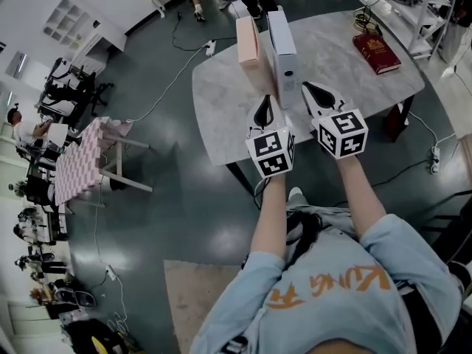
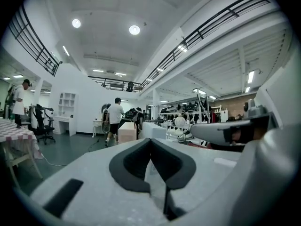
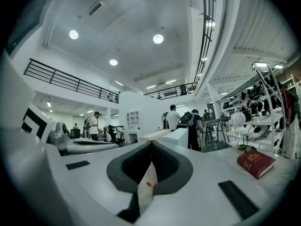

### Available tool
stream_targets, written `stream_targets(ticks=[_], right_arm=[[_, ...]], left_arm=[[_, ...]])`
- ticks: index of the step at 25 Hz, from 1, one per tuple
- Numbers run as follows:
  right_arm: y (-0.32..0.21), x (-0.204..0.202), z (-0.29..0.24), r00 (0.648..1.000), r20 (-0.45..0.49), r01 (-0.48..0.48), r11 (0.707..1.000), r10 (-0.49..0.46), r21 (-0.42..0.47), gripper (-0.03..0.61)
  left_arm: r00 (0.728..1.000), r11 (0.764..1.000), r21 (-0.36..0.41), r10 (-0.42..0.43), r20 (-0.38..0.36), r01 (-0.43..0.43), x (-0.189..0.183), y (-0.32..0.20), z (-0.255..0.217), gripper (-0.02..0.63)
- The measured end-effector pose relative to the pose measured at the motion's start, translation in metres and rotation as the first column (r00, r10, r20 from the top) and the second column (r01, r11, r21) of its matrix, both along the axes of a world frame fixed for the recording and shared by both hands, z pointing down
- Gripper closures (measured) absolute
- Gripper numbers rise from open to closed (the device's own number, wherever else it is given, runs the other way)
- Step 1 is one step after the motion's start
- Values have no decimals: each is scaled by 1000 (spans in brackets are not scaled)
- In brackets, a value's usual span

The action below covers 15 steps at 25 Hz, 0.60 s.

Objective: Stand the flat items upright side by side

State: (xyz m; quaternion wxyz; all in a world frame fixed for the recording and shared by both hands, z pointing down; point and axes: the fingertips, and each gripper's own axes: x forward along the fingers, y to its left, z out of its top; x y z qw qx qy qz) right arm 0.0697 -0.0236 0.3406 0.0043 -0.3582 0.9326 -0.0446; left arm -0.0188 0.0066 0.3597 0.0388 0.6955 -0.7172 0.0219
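The left claw and the right claw hang side by side over the near edge of the marble-look table, each pointing level across it. In the left gripper view the left claw has its dark pads pressed together with nothing between them. The right gripper view shows the same for the right claw: jaws together and empty.

Straight ahead of the claws two flat boxes stand upright on their long edges, side by side. The pink box is ahead of the left claw and slightly to its left. The white box stands just to the right of the pink one, and its near end lies roughly in line with the gap between the two claws. Both gripper views show these boxes beyond the tips, clear of them.

Off to the right of the right claw and further ahead, a red book lies flat on the table, well apart from the boxes
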Motion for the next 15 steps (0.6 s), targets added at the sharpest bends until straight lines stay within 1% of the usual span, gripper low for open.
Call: stream_targets(ticks=[5, 10, 15], right_arm=[[3, 5, 5, 1000, -3, 0, 1000, 0, 9, 577], [8, 4, 4, 1000, -25, 2, 1000, -2, 28, 577], [15, -2, 8, 999, -38, 7, 999, -6, 32, 577]], left_arm=[[1000, 1000, 23, -19, -1, 19, -1, 8, 1, 609], [1000, 999, 38, -26, -12, 26, -4, 15, 0, 609], [999, 999, 32, -25, -24, 26, -11, 21, 7, 609]])
